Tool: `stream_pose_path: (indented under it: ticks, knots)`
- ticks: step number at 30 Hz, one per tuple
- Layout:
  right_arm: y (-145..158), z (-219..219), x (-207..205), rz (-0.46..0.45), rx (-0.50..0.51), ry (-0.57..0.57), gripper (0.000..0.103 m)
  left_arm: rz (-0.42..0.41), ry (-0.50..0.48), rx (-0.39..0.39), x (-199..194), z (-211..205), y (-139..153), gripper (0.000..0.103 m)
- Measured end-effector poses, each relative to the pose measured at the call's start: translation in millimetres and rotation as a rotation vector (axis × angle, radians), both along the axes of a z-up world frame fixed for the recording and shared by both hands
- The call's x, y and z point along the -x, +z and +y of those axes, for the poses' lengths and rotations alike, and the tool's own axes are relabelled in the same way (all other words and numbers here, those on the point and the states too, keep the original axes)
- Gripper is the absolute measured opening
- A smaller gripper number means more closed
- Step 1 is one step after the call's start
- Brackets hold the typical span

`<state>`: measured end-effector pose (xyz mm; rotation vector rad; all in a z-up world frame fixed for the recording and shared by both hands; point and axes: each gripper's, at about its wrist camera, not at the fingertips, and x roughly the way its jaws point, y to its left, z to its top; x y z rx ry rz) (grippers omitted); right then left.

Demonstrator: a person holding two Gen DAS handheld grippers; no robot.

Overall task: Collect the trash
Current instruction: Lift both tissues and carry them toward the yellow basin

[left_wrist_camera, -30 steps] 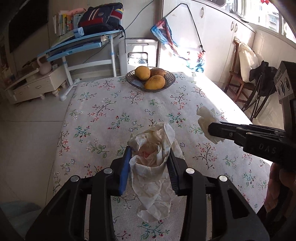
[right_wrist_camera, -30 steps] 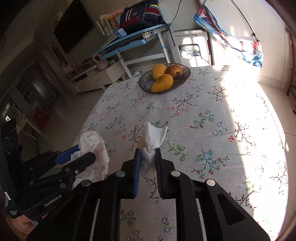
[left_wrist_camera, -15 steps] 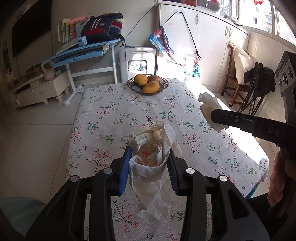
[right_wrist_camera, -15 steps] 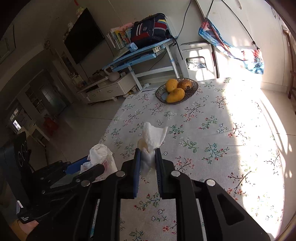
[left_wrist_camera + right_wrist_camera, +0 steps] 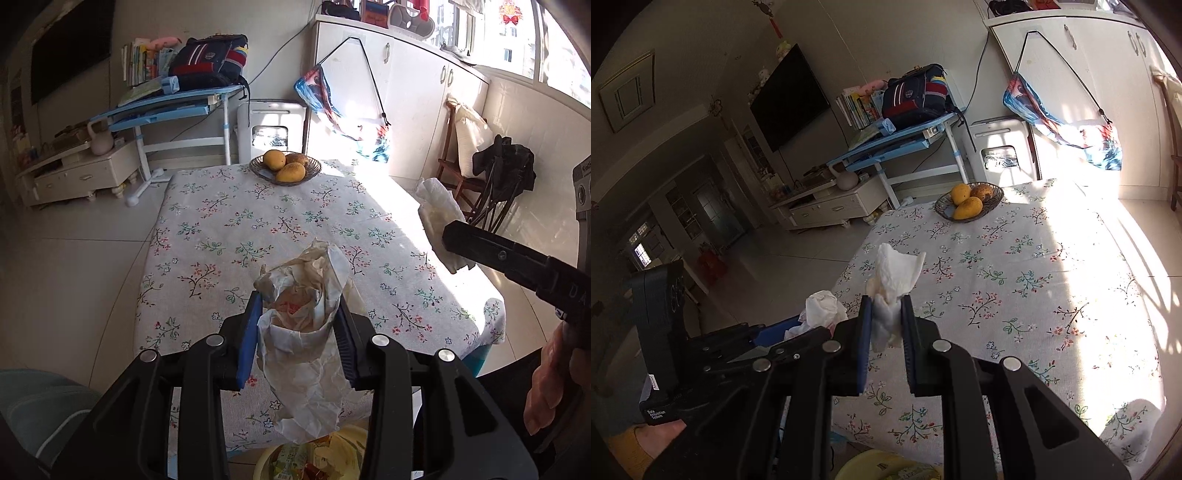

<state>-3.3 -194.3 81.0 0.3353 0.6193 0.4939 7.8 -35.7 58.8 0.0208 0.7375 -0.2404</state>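
My left gripper (image 5: 297, 332) is shut on a crumpled paper wrapper (image 5: 306, 317) with food stains, held above the near edge of the table. It also shows in the right wrist view (image 5: 820, 314). My right gripper (image 5: 886, 321) is shut on a white tissue (image 5: 894, 273), held above the near edge too. The tissue also shows in the left wrist view (image 5: 439, 218). A yellow bin (image 5: 317, 458) holding trash sits below both grippers, and it shows in the right wrist view (image 5: 886, 467).
The table with a floral cloth (image 5: 258, 221) carries a bowl of mangoes (image 5: 284, 168) at its far end. A blue desk (image 5: 166, 107) stands behind. A wooden chair (image 5: 461, 158) stands at the right.
Both grippers have pulled back and up from the table with their trash. The yellow bin has come into view below them.
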Motion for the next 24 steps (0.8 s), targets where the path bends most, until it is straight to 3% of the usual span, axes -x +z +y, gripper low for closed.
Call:
stream_pose_path:
  ticks: [24]
  knots:
    - [-3.8, 0.6, 83.1, -0.044, -0.05, 0.002, 0.017, 0.011, -0.014, 0.056, 78.9, 6.5, -4.9, 0.037]
